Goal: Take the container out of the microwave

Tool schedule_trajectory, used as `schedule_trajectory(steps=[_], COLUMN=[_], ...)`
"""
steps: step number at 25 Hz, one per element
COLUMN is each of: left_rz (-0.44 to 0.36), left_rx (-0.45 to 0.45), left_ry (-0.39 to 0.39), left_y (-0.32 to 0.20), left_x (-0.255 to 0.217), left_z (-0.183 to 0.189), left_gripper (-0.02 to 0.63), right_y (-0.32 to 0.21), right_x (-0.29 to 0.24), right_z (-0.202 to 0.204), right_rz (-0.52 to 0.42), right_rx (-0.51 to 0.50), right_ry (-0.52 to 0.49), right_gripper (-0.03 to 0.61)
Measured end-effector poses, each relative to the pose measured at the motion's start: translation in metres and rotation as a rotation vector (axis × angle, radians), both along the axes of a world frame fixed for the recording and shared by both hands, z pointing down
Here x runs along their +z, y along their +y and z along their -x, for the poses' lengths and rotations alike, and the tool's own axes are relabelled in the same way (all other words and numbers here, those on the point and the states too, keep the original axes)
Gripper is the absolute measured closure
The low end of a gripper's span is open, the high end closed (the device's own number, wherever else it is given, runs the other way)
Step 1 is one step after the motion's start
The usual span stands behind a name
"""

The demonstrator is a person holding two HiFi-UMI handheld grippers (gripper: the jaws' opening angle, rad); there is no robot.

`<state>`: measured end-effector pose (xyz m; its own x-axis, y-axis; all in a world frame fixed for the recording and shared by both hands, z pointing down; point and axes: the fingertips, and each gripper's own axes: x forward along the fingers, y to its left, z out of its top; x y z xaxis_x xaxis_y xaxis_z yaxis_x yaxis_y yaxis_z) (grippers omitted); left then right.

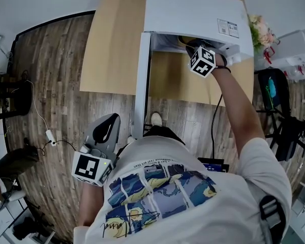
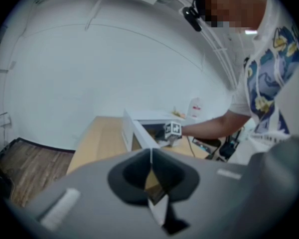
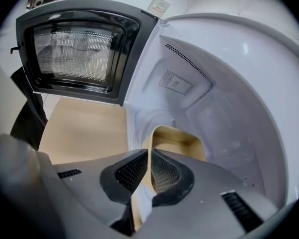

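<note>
The white microwave (image 1: 193,9) stands on a wooden table (image 1: 112,44) with its door (image 1: 141,85) swung open. Inside its white cavity (image 3: 219,98) sits a tan container (image 3: 174,138) with a pale rim; only a sliver of that container (image 1: 184,39) shows from above. My right gripper (image 3: 150,156) reaches into the cavity, and its jaws are shut on the container's near wall. In the head view the right gripper (image 1: 195,49) is at the microwave's mouth. My left gripper (image 1: 111,121) hangs low by my body, away from the table, shut and holding nothing.
The open door (image 3: 82,49) stands left of the cavity, above the tabletop (image 3: 84,128). Pink flowers (image 1: 262,32) sit at the table's right end. A black chair (image 1: 274,90) stands right of me. A cable with an adapter (image 1: 50,135) lies on the wooden floor at left.
</note>
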<state>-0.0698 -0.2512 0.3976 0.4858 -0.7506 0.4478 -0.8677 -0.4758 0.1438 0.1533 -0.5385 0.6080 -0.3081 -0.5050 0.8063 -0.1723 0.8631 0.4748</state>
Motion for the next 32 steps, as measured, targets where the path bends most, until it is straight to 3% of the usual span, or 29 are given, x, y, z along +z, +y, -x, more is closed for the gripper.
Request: schedule_trajectory(steps=[13,32], left_rz=[-0.030,-0.082], left_rx=[0.072,0.190], left_ry=[0.044,0.106], left_y=[0.034,0.119], left_x=[-0.005,-0.011], left_z=[0.023,0.065], left_gripper=[0.600,0.601], right_y=[0.058,0.212], right_x=[-0.030,-0.102], right_z=[0.014,0.041], right_rz=[-0.004,-0.022], right_rx=[0.012,0.011], right_ry=[-0.008,-0.026], right_gripper=[0.558,0.561])
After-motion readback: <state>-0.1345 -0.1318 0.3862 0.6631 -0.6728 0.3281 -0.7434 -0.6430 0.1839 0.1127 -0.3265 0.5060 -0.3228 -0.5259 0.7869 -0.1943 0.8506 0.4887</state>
